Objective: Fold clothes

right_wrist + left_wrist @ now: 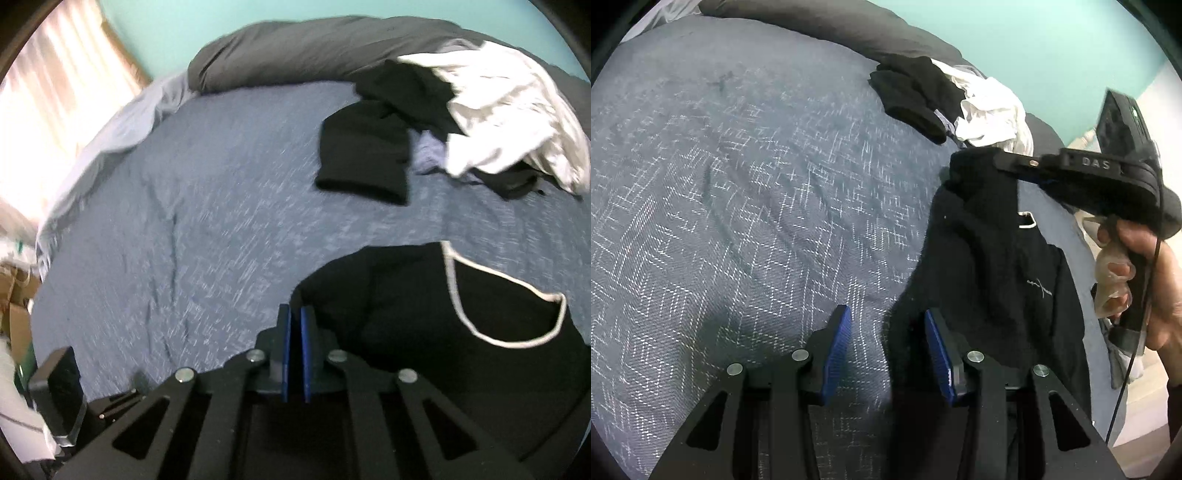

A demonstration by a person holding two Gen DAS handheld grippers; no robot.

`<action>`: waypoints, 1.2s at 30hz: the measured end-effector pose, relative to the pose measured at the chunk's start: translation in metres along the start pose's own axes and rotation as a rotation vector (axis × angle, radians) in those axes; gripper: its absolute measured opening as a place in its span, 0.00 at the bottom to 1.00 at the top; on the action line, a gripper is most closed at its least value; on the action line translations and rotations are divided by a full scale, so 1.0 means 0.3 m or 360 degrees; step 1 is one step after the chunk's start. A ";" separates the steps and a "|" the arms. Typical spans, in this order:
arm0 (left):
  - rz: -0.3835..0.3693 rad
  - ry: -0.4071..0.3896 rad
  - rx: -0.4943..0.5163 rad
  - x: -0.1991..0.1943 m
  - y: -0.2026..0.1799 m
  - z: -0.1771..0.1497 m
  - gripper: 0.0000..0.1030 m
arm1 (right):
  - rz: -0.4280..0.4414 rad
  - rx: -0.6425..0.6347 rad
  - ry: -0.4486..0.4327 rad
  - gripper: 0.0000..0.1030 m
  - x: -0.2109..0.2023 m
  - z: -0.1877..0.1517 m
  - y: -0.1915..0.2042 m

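Left wrist view: right gripper [964,157] clenched on black hoodie [997,266] edge, left gripper [886,332] released; thin pinch may slip, dropping the garment.

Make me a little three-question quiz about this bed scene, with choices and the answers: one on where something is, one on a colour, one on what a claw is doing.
1. Where does the heap of unfolded clothes lie?
A. On the floor
B. At the far side of the bed, near the grey pillow
C. Inside a drawer

2. What colour is the trim around the black hoodie's neck opening?
A. White
B. Red
C. Green

3. How does the left claw stand?
A. Clamped on a white shirt
B. Shut on nothing
C. Open, with nothing between its pads

Answers:
1 B: the heap of clothes sits on the blue bedspread just below the grey pillow.
2 A: a white edge rings the neck of the black hoodie.
3 C: the left claw shows bedspread between its blue pads, while the right claw pinches the hoodie.
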State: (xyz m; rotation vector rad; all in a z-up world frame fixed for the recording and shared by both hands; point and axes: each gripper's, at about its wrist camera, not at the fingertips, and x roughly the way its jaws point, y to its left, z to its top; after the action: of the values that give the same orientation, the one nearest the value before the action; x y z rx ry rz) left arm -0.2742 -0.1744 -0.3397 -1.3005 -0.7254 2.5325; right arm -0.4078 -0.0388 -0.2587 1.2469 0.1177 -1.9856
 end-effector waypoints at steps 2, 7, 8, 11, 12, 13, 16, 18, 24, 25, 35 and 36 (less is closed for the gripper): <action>0.0008 0.0000 0.0010 0.003 -0.002 -0.002 0.43 | 0.0000 0.0118 -0.0009 0.04 -0.004 -0.013 -0.069; 0.0012 0.0002 0.0018 0.007 -0.002 -0.004 0.43 | -0.0042 0.0197 0.0073 0.04 0.033 -0.047 -0.137; 0.0010 0.0003 0.0015 0.007 -0.002 -0.003 0.43 | -0.0045 0.0207 0.0097 0.04 0.043 -0.052 -0.142; 0.0011 0.0002 0.0015 0.006 -0.002 -0.006 0.43 | -0.0017 0.0218 0.0081 0.08 0.038 -0.037 -0.142; 0.0013 0.0002 0.0015 0.006 -0.002 -0.007 0.43 | -0.0012 0.0207 0.0049 0.08 0.027 -0.026 -0.136; 0.0014 0.0002 0.0016 0.006 -0.003 -0.007 0.43 | -0.0007 0.0196 0.0017 0.10 0.016 -0.016 -0.130; 0.0016 0.0004 0.0019 0.005 -0.006 -0.008 0.43 | -0.0009 0.0191 -0.0015 0.30 0.006 0.032 -0.115; 0.0016 0.0006 0.0016 0.005 -0.007 -0.007 0.43 | -0.0032 0.0159 0.0012 0.32 0.022 0.060 -0.102; 0.0005 0.0014 0.0011 0.005 -0.005 -0.011 0.43 | -0.0081 0.0076 0.0144 0.32 0.099 0.107 -0.080; 0.0006 0.0015 0.0014 0.006 -0.006 -0.011 0.43 | -0.0067 0.0079 0.0159 0.32 0.113 0.108 -0.081; 0.0004 0.0022 0.0028 0.007 -0.006 -0.016 0.43 | 0.0136 0.0206 0.0113 0.07 0.166 0.164 -0.099; 0.0005 0.0022 0.0032 0.006 -0.006 -0.016 0.43 | 0.0145 0.0215 0.0099 0.07 0.167 0.173 -0.100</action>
State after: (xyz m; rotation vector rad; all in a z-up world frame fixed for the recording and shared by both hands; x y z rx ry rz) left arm -0.2714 -0.1704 -0.3425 -1.3121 -0.6936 2.5240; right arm -0.4761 -0.0693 -0.2813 1.3763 -0.0425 -1.9030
